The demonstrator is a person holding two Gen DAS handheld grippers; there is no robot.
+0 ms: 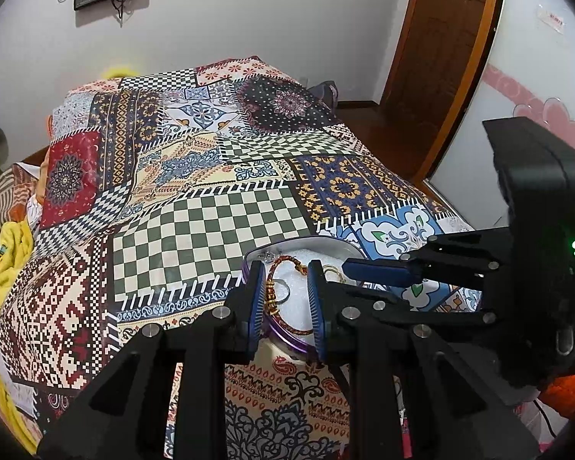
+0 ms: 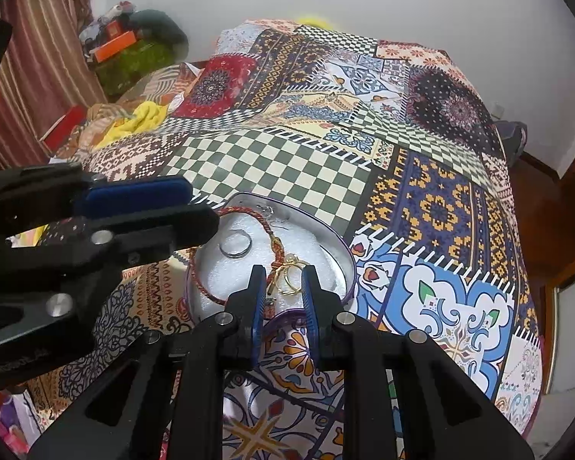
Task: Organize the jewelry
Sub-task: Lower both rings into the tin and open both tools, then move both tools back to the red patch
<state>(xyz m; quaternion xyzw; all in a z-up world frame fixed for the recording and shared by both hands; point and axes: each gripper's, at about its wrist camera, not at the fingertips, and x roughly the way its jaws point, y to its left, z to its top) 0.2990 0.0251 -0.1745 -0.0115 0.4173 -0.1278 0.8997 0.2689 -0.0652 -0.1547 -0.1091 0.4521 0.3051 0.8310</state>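
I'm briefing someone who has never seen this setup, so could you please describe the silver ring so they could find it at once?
On the patchwork bedspread sits a heart-shaped tin lined with white foam. The silver ring lies on that foam, inside the loop of the red braided bracelet. Unlike the gold rings nearby, it is plain and grey.

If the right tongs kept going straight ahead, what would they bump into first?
Probably the gold rings lying in the tin, right between the open right tongs; depth is hard to judge.
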